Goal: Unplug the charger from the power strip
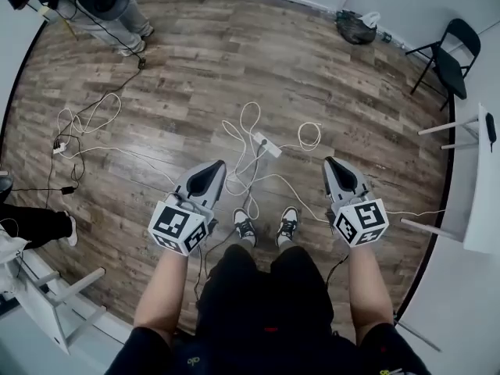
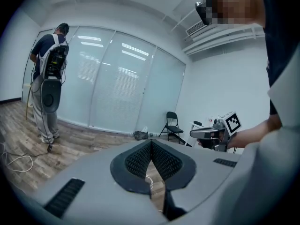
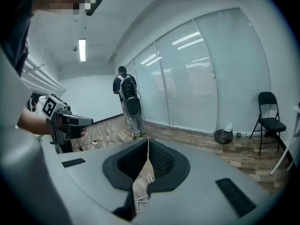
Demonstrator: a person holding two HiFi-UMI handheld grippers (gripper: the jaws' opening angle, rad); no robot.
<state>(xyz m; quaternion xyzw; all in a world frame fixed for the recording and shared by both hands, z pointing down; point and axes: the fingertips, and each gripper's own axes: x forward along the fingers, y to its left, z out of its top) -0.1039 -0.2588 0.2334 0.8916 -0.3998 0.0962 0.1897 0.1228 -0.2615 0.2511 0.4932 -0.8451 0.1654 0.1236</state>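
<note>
A white power strip [image 1: 267,144] lies on the wooden floor just ahead of my feet, among loops of white cable [image 1: 309,135]. A small dark plug [image 1: 263,141] sits on the strip; I cannot make out the charger's shape. My left gripper [image 1: 214,166] hovers above the floor, left of the strip, its jaws shut on nothing. My right gripper [image 1: 331,163] hovers to the strip's right, also shut and empty. In the left gripper view the ribbed pads [image 2: 140,158] meet at the tip. In the right gripper view the pads [image 3: 161,158] touch too, with white cable showing far below them.
A person with a backpack [image 1: 109,6] stands at the far left by a second tangle of cables [image 1: 74,131]. A black folding chair [image 1: 453,53] and a dark bag [image 1: 355,26] stand at the back right. A white table [image 1: 480,186] borders the right side.
</note>
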